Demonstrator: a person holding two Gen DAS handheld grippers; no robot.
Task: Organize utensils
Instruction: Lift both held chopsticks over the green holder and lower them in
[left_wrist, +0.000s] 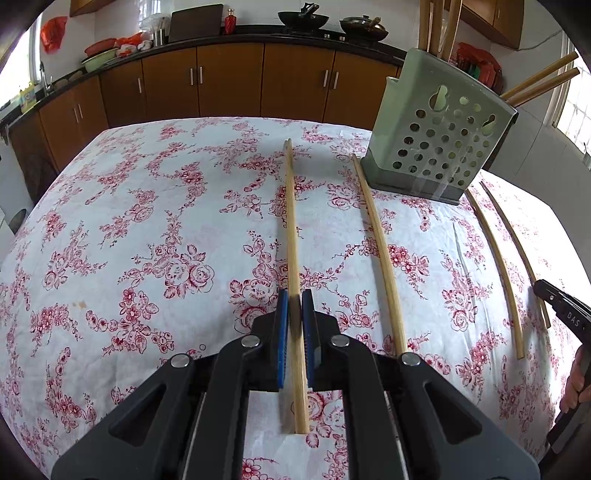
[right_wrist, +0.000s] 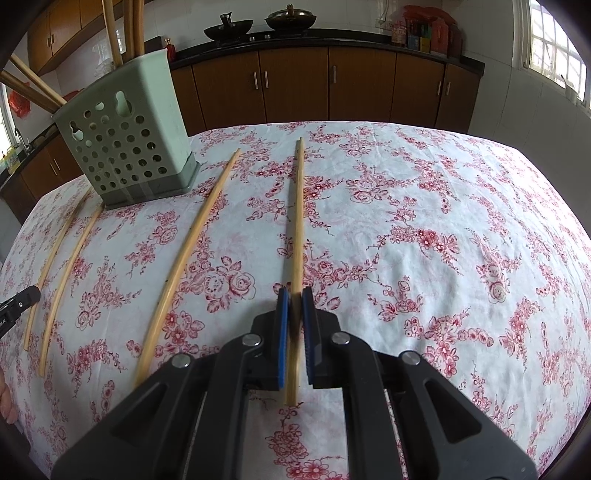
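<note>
A chopstick (left_wrist: 293, 236) is clamped in the left gripper (left_wrist: 295, 314), another (right_wrist: 296, 229) in the right gripper (right_wrist: 295, 312) — both low over the tablecloth (left_wrist: 147, 221). Tips should be lifted clear, then dropped upright into the perforated holder (left_wrist: 439, 140) — far side.

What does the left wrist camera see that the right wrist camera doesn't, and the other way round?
Only the left wrist view shows the left tongs shut on the leftmost chopstick, and a green basin on the counter. Only the right wrist view shows the right tongs shut on the rightmost chopstick. Both show the green holder with chopsticks standing in it, the flowery tablecloth and two dark pans at the back.
</note>
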